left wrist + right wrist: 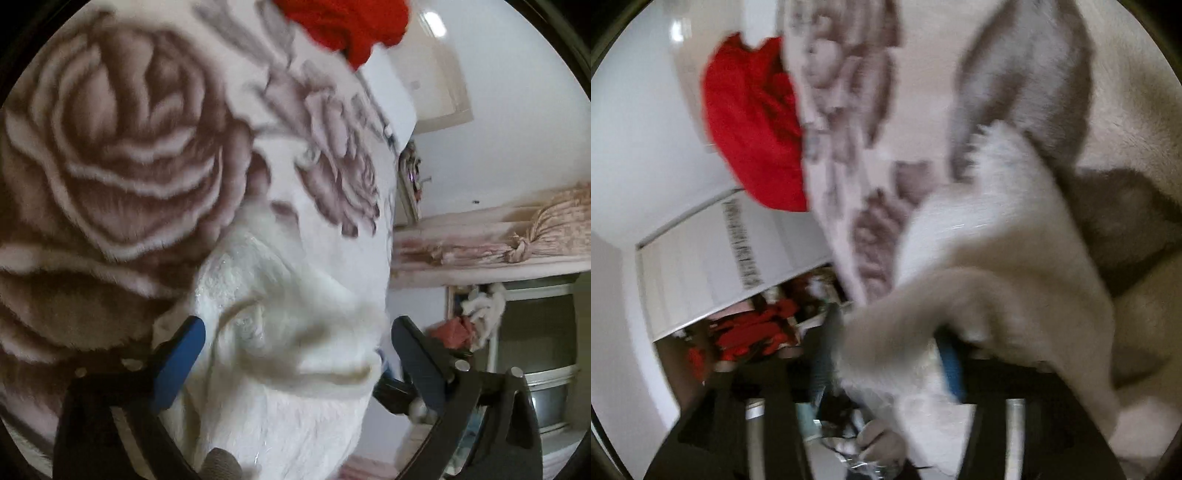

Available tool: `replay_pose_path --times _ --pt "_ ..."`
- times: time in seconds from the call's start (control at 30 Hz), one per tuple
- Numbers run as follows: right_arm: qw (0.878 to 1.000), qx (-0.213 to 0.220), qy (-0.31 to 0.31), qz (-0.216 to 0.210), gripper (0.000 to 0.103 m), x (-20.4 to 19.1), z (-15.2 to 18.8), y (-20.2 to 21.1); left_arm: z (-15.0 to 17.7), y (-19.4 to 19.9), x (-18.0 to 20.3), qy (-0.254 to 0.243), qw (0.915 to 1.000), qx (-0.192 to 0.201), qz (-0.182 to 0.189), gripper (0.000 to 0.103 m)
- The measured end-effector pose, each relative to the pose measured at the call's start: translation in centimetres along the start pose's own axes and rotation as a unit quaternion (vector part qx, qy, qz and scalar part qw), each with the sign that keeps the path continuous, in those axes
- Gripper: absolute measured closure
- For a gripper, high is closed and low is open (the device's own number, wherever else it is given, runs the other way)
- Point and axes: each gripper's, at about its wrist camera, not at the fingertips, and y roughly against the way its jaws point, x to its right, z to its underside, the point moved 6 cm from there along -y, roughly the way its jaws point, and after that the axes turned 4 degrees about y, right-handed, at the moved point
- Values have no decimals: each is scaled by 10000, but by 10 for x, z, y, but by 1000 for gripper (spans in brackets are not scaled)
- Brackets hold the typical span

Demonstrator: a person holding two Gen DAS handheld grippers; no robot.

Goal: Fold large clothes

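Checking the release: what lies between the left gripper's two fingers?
In the left wrist view, the white fluffy garment bulges between the left gripper's spread blue fingers, lying on the rose-patterned blanket.

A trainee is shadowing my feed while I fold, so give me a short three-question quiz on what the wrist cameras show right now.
1. True or false: in the left wrist view, the left claw is clamped tight on the white fluffy garment.
2. What does the white fluffy garment lie on? A: a bare wooden floor. B: a rose-patterned blanket. C: a metal rack.
3. What colour is the second garment, at the far edge of the blanket?

Key: 1 false, its fingers stand wide apart with the garment between them; 2 B; 3 red.
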Motion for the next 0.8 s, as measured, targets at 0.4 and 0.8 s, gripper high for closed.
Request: replay_pose_path --times 0.4,0.8 --pt "9157 -1230 2681 2730 17 33 47 14 89 58 -39 -644 9625 1464 -2190 0" --pt "9266 -2568 2070 1806 1 114 20 -68 154 67 -97 461 9463 1700 -2709 0"
